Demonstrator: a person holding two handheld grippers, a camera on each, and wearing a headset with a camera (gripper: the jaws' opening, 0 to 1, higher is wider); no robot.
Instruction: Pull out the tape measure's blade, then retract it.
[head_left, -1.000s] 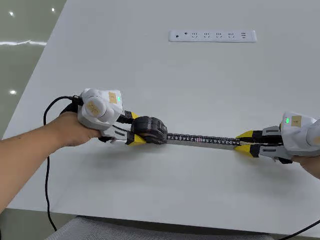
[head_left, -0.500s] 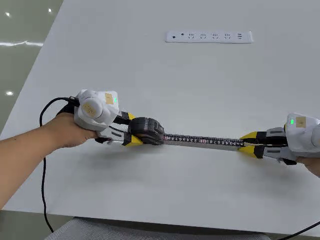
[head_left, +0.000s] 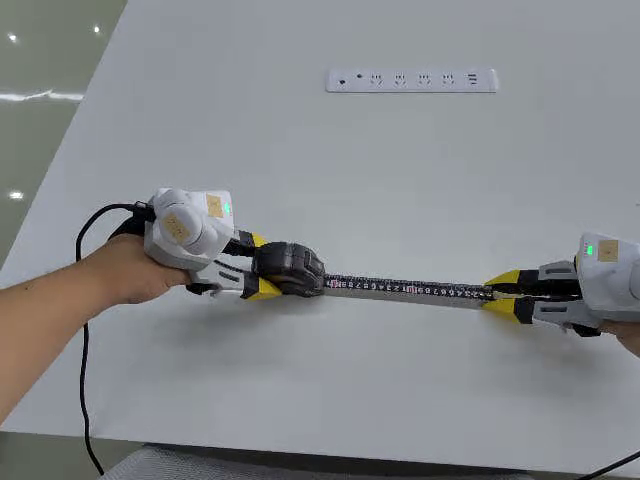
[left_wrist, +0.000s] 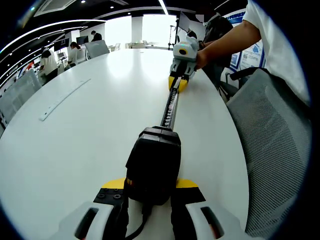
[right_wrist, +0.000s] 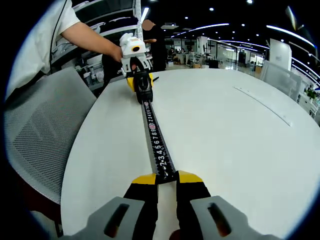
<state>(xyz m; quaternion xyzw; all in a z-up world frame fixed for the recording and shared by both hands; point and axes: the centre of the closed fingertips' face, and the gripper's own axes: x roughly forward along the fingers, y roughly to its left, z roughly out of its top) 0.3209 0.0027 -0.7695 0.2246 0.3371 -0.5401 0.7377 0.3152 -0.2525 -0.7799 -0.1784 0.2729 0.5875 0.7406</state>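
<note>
A black tape measure case (head_left: 290, 270) rests on the white table (head_left: 330, 170), and my left gripper (head_left: 256, 268) is shut on it; the case (left_wrist: 153, 165) sits between the yellow-tipped jaws in the left gripper view. Its dark numbered blade (head_left: 410, 290) runs straight to the right, just above the table. My right gripper (head_left: 503, 292) is shut on the blade's end. In the right gripper view the blade (right_wrist: 156, 147) stretches from my right gripper (right_wrist: 166, 180) away to the case (right_wrist: 144, 82). The right gripper (left_wrist: 177, 81) also appears far off in the left gripper view.
A white power strip (head_left: 411, 80) lies flat at the back of the table. A black cable (head_left: 88, 330) trails from the left gripper over the near left edge. A grey mesh chair (head_left: 180, 466) stands close to the near edge.
The right gripper has moved further right with the blade's end, so more blade is out of the case. The left gripper and case have hardly moved on the table.
</note>
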